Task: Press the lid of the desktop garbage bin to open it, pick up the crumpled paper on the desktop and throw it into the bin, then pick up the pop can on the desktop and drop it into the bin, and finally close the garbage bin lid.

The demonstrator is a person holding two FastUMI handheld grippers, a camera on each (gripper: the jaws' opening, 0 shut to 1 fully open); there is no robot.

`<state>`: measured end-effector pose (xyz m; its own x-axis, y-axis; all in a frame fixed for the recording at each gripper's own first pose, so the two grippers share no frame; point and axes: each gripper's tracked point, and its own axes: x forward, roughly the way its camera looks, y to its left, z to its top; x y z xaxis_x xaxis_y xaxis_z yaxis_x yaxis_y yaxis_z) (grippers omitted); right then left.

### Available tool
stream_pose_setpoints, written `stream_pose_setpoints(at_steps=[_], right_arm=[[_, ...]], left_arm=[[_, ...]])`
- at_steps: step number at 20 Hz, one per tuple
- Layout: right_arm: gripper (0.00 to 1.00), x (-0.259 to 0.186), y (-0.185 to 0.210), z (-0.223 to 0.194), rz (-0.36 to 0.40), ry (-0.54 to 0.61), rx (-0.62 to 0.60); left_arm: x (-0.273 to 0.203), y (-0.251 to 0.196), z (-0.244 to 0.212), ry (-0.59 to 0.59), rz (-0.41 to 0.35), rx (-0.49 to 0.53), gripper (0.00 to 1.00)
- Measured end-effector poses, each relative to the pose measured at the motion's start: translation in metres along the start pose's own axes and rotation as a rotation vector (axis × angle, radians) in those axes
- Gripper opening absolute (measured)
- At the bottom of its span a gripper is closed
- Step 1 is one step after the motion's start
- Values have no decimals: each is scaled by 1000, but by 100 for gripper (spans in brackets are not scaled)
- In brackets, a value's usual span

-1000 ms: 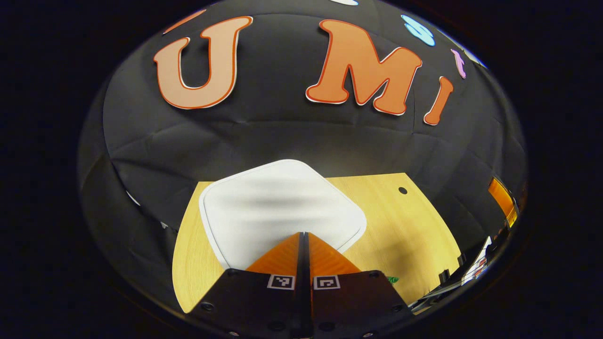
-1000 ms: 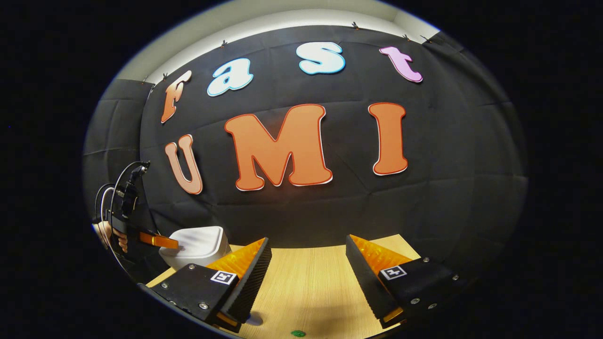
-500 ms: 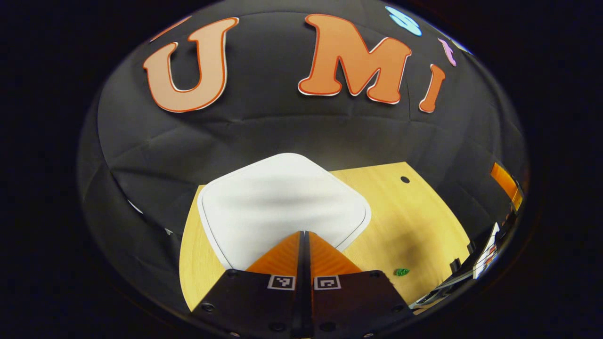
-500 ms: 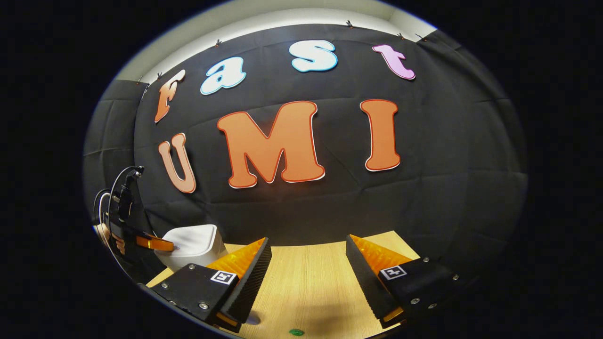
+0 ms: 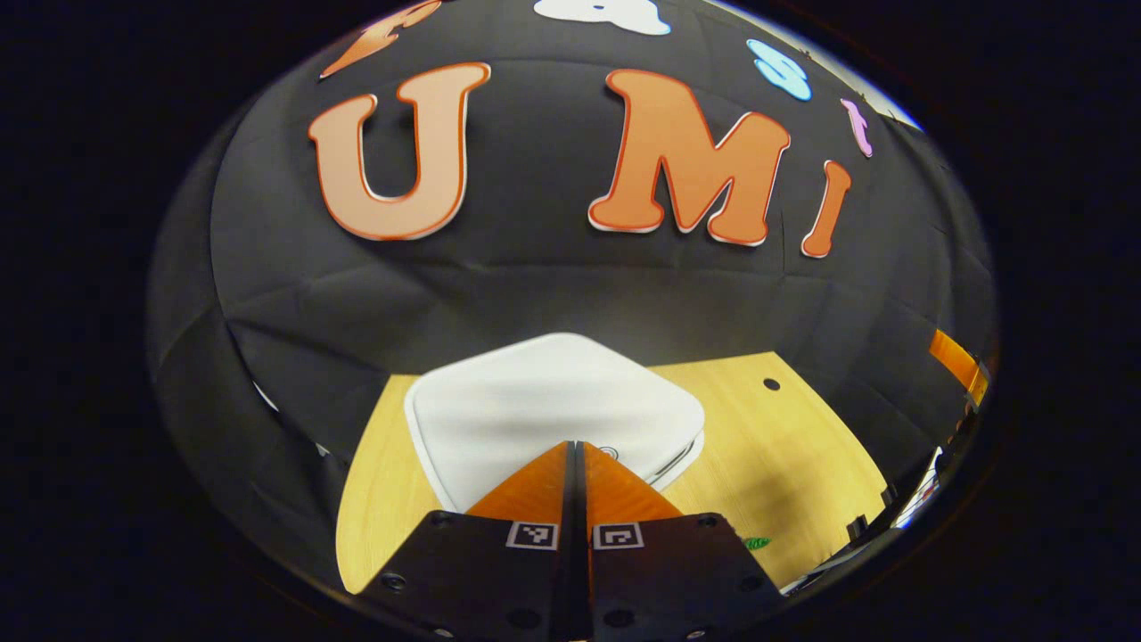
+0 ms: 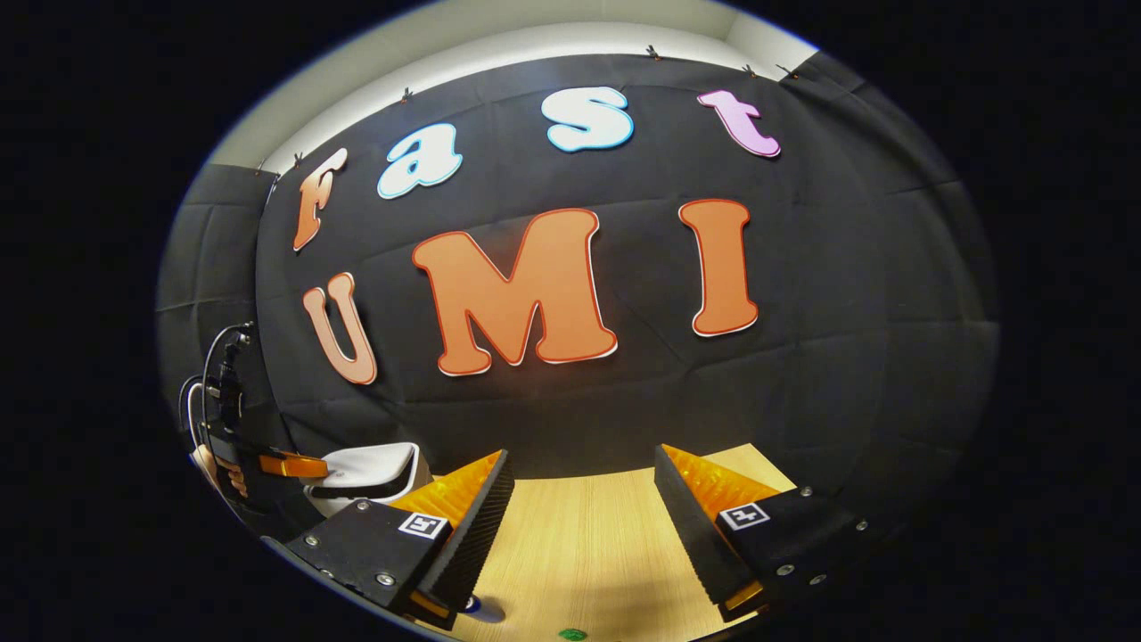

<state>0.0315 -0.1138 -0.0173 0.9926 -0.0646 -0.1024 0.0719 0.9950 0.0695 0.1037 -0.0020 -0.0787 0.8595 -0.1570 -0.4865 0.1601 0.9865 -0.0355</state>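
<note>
L gripper (image 5: pixel 575 450): fingers pressed together, nothing between, tips at near edge of bin lid (image 5: pixel 553 401). Lid sits popped up a bit, dark gap under its front edge. Bin (image 6: pixel 365 477) stands on table (image 5: pixel 784 446), just ahead of L gripper. R gripper (image 6: pixel 579 499): fingers wide apart, empty, over table, bin well to its left.

We see the bin (image 5: pixel 553 410) on the desk (image 5: pixel 784 446) near its back edge, before the cloth wall; our left gripper (image 5: pixel 575 450) sits at its near corner, the right gripper (image 6: pixel 579 486) well apart over bare desk
</note>
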Motion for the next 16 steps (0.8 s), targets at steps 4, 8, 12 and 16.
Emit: stream_pose_setpoints(at_steps=[4, 8, 12, 16], right_arm=[[95, -2, 6, -2, 11, 15, -23], [95, -3, 11, 0, 18, 7, -21], [100, -2, 12, 0, 22, -2, -39], [95, -3, 25, -9, 64, 14, -72]], left_arm=[[-24, -2, 40, -134, 48, 9, 0], [-43, -8, 61, -252, 67, -28, 0], [-58, -9, 67, -316, 103, -31, 0], [-64, -13, 67, -357, 101, -72, 0]])
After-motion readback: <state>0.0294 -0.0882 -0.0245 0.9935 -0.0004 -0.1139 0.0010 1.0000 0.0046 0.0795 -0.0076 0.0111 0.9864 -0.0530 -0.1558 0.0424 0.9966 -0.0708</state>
